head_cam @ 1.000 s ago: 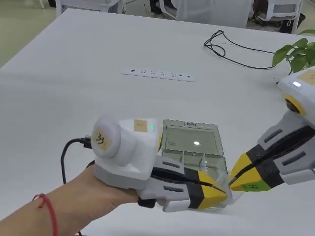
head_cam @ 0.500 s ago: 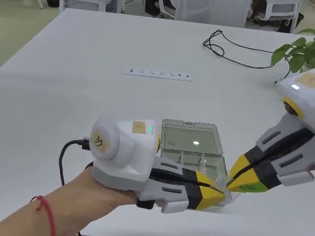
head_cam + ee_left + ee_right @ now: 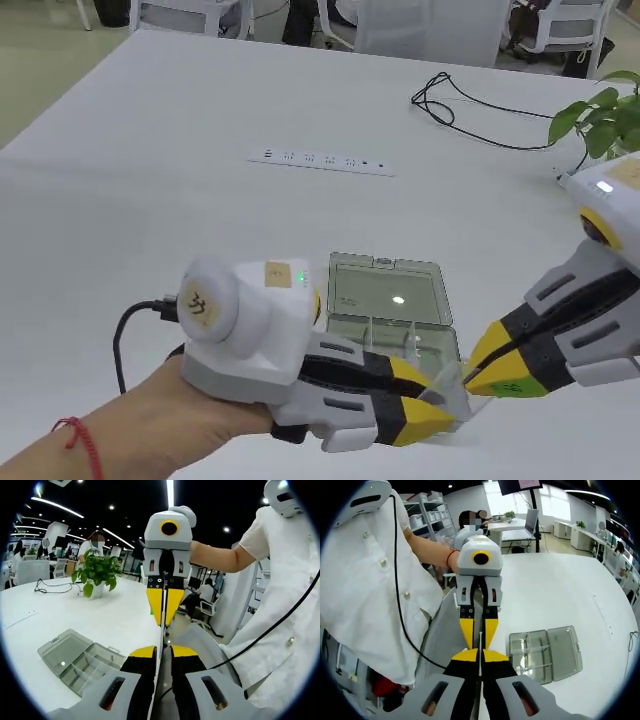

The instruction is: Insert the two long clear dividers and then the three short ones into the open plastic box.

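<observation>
**A:** Head view first. Where is the divider?
**B:** The clear divider [image 3: 453, 384] is at the near right corner of the open plastic box [image 3: 400, 336] on the white tabletop [image 3: 150, 150]. Whether it touches the box, I cannot tell. The left tongs [image 3: 440, 410], held in a hand [image 3: 190, 420], pinch it, and the right tongs [image 3: 468, 372] pinch it from the other side.

**A:** Left gripper view?
**B:** The left tongs [image 3: 162, 650] are pressed onto the divider's thin edge [image 3: 161, 637], and the right tongs [image 3: 163, 622] clamp it opposite. The plastic box [image 3: 75, 660] lies lower left, with a potted plant [image 3: 97, 572] beyond.

**A:** Right gripper view?
**B:** The right tongs [image 3: 480, 653] are closed on the sheet and the left tongs [image 3: 480, 636] face them. The plastic box [image 3: 545, 655] sits to the right with its lid flat.
</observation>
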Demonstrator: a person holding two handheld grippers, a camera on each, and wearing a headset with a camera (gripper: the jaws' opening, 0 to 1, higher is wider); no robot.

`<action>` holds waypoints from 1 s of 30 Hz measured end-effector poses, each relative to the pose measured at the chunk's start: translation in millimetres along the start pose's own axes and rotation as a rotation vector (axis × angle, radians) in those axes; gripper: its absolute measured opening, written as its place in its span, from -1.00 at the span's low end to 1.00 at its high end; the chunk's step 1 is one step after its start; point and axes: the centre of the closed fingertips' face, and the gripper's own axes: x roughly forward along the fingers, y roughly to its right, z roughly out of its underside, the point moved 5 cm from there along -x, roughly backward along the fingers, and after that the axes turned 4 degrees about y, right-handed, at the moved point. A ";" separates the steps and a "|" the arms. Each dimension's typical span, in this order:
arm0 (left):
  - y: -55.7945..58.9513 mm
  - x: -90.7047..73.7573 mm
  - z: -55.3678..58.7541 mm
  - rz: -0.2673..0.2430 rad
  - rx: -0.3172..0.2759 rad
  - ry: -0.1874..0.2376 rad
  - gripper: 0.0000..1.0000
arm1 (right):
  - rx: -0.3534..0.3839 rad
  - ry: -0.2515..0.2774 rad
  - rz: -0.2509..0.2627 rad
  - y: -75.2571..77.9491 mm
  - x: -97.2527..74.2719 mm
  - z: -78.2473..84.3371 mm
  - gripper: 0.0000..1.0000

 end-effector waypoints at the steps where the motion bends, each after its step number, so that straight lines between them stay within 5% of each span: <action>1: -0.8 -0.8 1.6 -0.005 0.001 -0.008 -0.83 | -0.001 -0.002 0.004 0.6 -1.3 1.0 -0.95; 13: -10.3 -17.8 9.4 -0.074 0.010 -0.038 -0.52 | 0.020 -0.025 0.079 19.0 -16.9 15.2 -0.95; 21: -16.5 -28.8 17.5 -0.122 0.007 -0.050 -0.37 | 0.020 -0.076 0.138 40.1 -21.2 29.0 -0.95; 30: -24.8 -39.8 26.0 -0.185 0.029 -0.077 0.04 | 0.002 -0.149 0.186 57.7 -14.0 42.6 -0.95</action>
